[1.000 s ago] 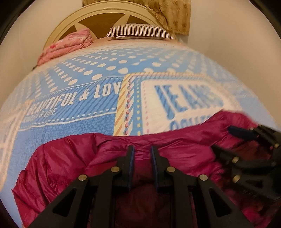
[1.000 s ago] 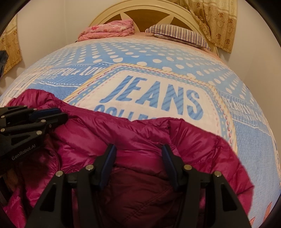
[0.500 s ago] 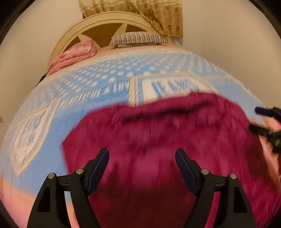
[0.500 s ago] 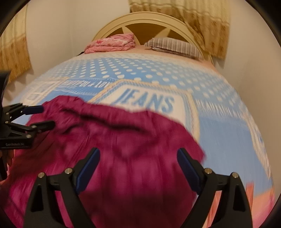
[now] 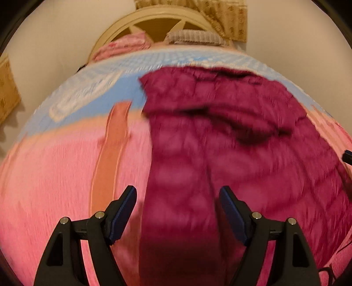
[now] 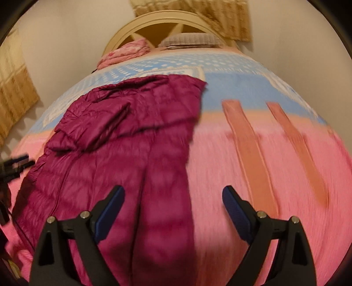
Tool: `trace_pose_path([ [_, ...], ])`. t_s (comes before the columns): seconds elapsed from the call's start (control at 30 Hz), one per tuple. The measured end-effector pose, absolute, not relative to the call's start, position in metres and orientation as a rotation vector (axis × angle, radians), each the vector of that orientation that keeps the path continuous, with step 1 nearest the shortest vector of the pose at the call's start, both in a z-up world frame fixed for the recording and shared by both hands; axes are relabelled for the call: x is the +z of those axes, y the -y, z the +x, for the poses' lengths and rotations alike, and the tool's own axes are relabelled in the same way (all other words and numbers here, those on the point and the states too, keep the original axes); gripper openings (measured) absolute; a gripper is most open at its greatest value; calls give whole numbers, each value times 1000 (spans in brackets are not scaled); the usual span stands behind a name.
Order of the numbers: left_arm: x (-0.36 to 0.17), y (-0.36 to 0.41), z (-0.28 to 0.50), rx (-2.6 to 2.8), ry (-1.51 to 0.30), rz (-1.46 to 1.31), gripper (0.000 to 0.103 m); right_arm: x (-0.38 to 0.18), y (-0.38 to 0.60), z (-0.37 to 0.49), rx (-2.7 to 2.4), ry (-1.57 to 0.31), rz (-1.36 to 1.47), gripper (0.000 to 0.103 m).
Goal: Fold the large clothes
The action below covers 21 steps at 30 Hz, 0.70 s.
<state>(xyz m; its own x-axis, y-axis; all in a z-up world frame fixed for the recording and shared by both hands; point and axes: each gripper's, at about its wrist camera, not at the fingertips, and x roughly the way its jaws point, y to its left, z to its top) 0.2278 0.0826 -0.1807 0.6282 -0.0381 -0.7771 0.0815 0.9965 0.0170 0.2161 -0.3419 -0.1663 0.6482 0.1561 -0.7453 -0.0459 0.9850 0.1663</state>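
Note:
A magenta quilted puffer jacket [image 5: 231, 143] lies spread on the bed, hood end toward the headboard; it also shows in the right wrist view [image 6: 132, 136]. My left gripper [image 5: 177, 211] is open and empty, above the jacket's near left part. My right gripper [image 6: 173, 211] is open and empty, above the jacket's near right edge. The left gripper's tip [image 6: 15, 165] shows at the left edge of the right wrist view; the right gripper's tip [image 5: 347, 156] shows at the right edge of the left wrist view. Both views are motion-blurred.
The bed has a blue dotted cover [image 6: 231, 77] and a pink near part with orange stripes [image 6: 253, 154]. A striped pillow [image 6: 191, 40] and folded pink blanket [image 6: 125, 54] lie by the cream headboard [image 6: 158, 19]. Walls flank the bed.
Both grippers opened and let go of the jacket, then pulled back toward the foot of the bed. The jacket now lies spread flat, seen from farther away.

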Motion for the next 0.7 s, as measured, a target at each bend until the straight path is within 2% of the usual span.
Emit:
trace_pose_path([
  [0.27,-204,-97,184,-51,-877,-47,78,-179,334,155,127,-851,184,93],
  [0.53,-216,-94,168,-83,-778,-110,91,-195,333,117,114,-848,207,93],
  [0.7,-210,-86,153,-120,-796,-98,91,-197,329,106,107,-835,207,77],
])
